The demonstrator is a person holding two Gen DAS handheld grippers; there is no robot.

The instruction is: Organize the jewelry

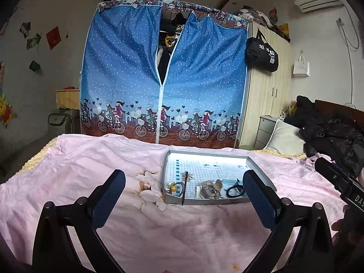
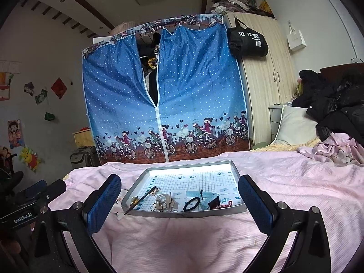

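**Two grippers wide open over a tray of trinkets**

The left gripper (image 1: 184, 180) has its two blue-padded fingers spread wide with nothing between them; the right gripper (image 2: 179, 186) is spread just as wide and also holds nothing. Both hang above the pink bedspread (image 2: 182, 238), just short of the one shallow grey tray (image 2: 236, 170) lying on it.

All the jewelry sits in the tray's near half, on a grid-printed liner. From the left, in the right wrist view: one thin dark stick (image 2: 140, 200), its long axis slanting from the tray's near-left corner, where its tip overhangs the rim, up and away to the right; one beige hair claw (image 2: 165, 201) with a thin ring against it; one black hair tie (image 2: 191, 204), lying flat as an open loop; one pale blue piece (image 2: 204, 196), too blurred to name; a small red tangle (image 2: 226, 204) at the near-right corner.
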